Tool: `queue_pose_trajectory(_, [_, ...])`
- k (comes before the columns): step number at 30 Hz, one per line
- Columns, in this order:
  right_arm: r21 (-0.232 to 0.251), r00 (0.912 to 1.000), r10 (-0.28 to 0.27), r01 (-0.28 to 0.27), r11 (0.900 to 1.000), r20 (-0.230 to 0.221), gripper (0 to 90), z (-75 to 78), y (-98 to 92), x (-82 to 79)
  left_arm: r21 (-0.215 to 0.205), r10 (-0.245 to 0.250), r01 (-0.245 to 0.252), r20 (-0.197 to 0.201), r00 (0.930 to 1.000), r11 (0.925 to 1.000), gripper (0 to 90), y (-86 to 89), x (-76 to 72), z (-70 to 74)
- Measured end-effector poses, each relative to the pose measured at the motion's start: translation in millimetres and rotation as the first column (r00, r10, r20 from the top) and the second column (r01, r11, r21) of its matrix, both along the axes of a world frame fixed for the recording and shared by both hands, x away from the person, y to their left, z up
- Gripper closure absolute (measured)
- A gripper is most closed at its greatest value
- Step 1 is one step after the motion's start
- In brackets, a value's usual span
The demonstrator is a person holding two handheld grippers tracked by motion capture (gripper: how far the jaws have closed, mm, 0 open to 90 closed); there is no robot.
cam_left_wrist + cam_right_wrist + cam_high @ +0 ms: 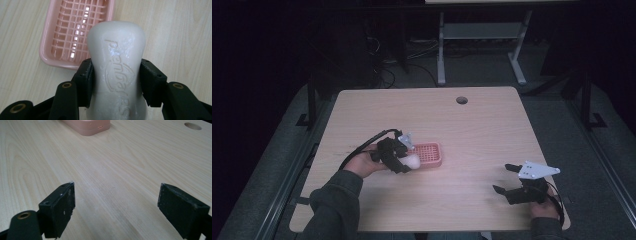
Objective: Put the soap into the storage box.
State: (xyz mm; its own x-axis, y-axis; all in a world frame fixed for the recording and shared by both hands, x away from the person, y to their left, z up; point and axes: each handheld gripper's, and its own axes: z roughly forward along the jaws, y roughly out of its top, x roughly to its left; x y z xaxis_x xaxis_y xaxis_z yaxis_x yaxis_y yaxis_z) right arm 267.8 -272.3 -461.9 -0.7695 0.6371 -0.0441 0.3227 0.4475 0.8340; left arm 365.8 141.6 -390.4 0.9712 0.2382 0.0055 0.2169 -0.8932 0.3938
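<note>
The room was dark. A pale wooden table [492, 135] stood on grey floor [287, 145]. White desk legs [441, 50] rose beyond its far edge.

The soap bar [117, 72] hides the pink tray's [62, 37] near corner and runs off the bottom edge, its embossed lettering partly unreadable.

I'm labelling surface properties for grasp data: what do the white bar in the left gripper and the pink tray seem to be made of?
The white bar, clamped in the left hand-held gripper, looks like soap: matte, waxy, with embossed lettering and crumbly flecks. The pink tray looks like moulded plastic: glossy highlights on its grid floor and smooth rounded rim. Neither can be confirmed by look alone.
</note>
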Motion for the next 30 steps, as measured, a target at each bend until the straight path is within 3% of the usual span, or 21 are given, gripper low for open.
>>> queue_pose_trajectory(19, [0.01,1.0,0.002,-0.002,1.0,-0.001,13.7,0.3,-1.1,-0.9,-0.002,-0.021,0.021,0.018,0.9996,0.9998,49.4,-20.2,18.1,6.3])
queue_pose_trajectory(27, [0.022,1.0,0.0,0.0,1.0,0.008,13.7,2.3,-0.1,-1.6,0.011,-0.028,0.028,0.01,0.9996,0.9996,49.4,-28.0,25.6,4.1])
queue_pose_trajectory(30, [0.02,1.0,0.0,0.0,1.0,0.002,13.8,1.8,0.0,-1.4,-0.002,-0.026,0.026,0.006,0.9996,0.9996,49.4,-30.2,29.0,4.0])
